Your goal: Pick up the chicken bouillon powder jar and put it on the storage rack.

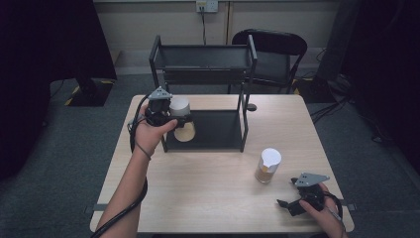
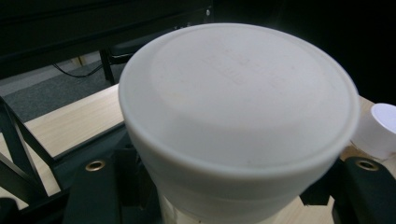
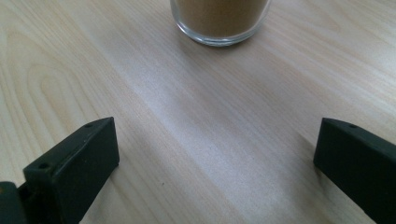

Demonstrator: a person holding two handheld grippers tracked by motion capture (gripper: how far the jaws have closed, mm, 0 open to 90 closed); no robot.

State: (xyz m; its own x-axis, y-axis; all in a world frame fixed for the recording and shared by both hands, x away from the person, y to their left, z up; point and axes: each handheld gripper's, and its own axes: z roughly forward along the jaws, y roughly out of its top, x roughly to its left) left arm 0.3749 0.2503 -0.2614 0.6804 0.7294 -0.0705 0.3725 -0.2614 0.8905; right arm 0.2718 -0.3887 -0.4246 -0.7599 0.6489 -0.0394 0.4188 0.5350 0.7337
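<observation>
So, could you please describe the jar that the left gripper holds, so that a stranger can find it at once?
Find the black two-level shelf at the table's far side. At its lower left corner, the left gripper clamps a white-lidded jar, raised above the bottom tray. The other white-lidded jar stands free on the wood, near the right gripper.

High view hangs above the person's side, looking forward and down on the whole worktop (image 1: 218, 198). The left tongs' (image 1: 173, 118) camera sits right up against the white-lidded jar (image 2: 238, 116) they grip, facing across toward the second jar (image 2: 380, 130) off to its right. The right tongs' (image 1: 286, 204) camera skims low over the wood, peering between wide-set jaws at that same second jar's glass base (image 3: 219, 21) just ahead. All three views share that jar (image 1: 268, 166).
</observation>
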